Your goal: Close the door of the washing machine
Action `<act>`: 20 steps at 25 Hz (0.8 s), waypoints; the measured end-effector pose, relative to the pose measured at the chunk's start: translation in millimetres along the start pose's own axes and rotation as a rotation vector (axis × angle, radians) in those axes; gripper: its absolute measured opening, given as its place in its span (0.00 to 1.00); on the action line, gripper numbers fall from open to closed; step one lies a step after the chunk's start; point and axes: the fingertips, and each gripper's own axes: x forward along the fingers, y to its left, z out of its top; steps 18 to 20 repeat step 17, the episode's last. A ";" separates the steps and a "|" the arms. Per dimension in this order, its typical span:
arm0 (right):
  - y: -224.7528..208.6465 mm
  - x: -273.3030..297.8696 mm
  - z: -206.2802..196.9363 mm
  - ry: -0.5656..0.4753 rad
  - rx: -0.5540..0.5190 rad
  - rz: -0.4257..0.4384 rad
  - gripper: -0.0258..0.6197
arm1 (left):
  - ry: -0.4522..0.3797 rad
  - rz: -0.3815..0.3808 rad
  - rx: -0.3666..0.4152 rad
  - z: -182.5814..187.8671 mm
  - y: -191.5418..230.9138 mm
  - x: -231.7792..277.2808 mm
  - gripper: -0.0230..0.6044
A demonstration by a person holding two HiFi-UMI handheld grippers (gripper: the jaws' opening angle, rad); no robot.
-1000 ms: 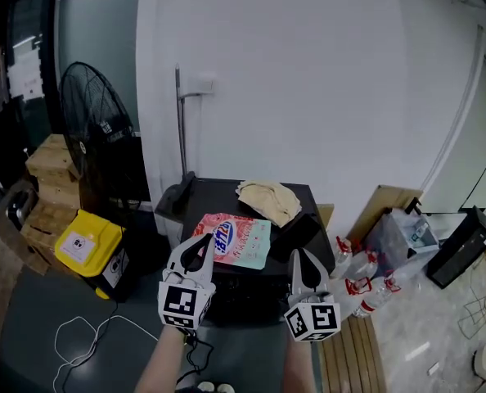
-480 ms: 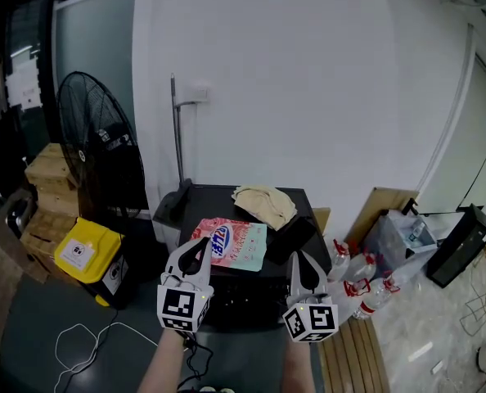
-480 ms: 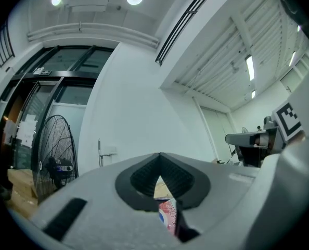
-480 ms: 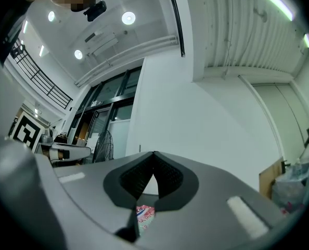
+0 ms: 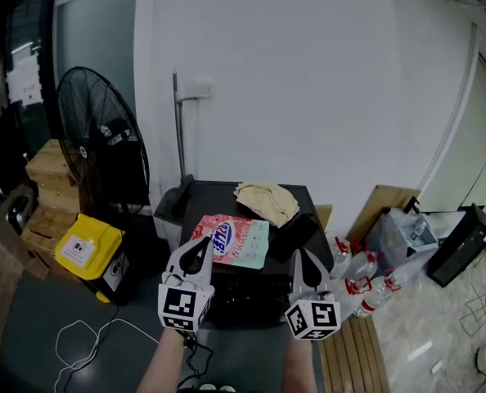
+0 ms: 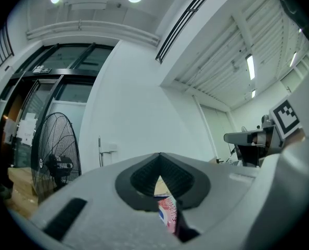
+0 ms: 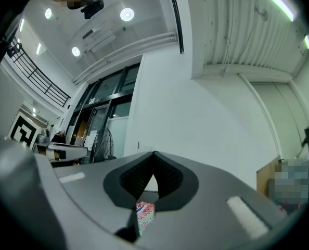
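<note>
Head view: black washing machine, pink bag atop; left hand-held gripper, right hand-held gripper, jaws together

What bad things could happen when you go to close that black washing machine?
The pink bag and the beige cloth lie on top of the washing machine; a bump might knock them off. The white cable loops on the floor at the left; someone stepping there could trip.
</note>
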 end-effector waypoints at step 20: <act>5.5 4.3 -8.6 0.019 0.010 0.016 0.06 | 0.022 0.013 -0.006 -8.4 5.4 -2.1 0.05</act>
